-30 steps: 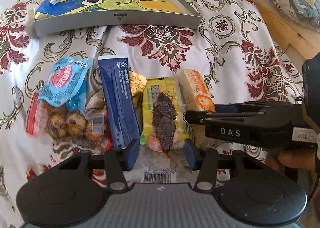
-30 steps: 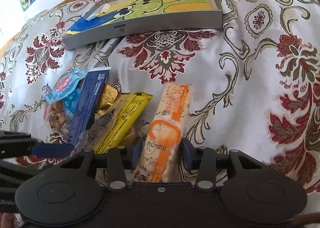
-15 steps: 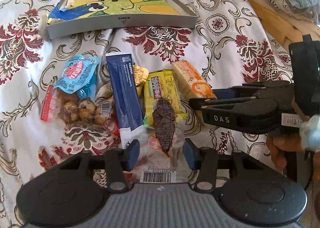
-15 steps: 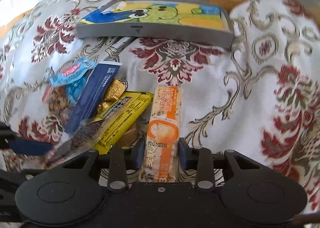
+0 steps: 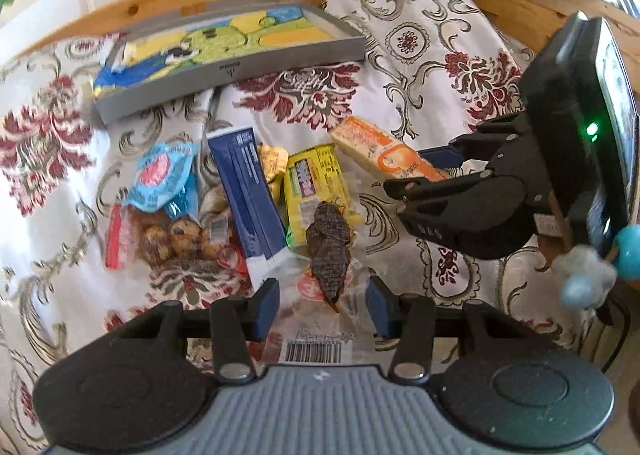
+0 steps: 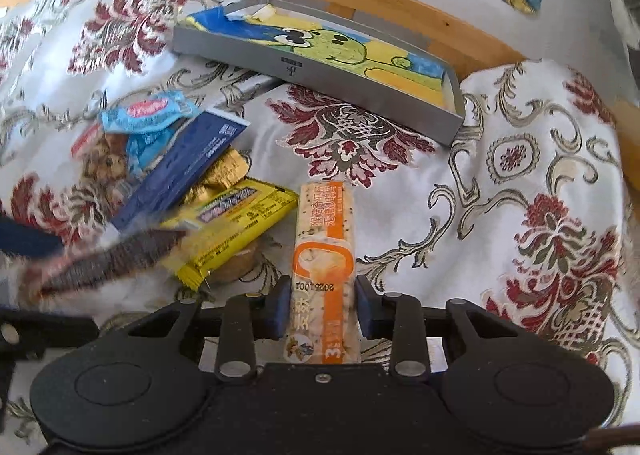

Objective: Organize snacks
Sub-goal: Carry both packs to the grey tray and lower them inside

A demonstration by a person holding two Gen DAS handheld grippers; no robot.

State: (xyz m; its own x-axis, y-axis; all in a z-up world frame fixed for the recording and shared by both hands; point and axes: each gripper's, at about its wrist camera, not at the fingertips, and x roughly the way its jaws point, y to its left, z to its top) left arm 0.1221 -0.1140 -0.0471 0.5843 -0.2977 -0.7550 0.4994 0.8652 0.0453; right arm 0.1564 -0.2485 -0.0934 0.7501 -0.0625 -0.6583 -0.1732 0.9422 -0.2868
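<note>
The orange bar (image 6: 323,255) is clamped at its near end between the right gripper (image 6: 322,307) pads, judged light, crinkly and breakable, while a clear pouch (image 5: 326,295) lies between the left gripper's (image 5: 322,303) spread fingers.

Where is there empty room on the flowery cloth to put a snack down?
Bare cloth lies right of the orange bar, below the grey tray. Another strip runs between tray and snacks. It is crowded left, around the blue pack and yellow bar.
</note>
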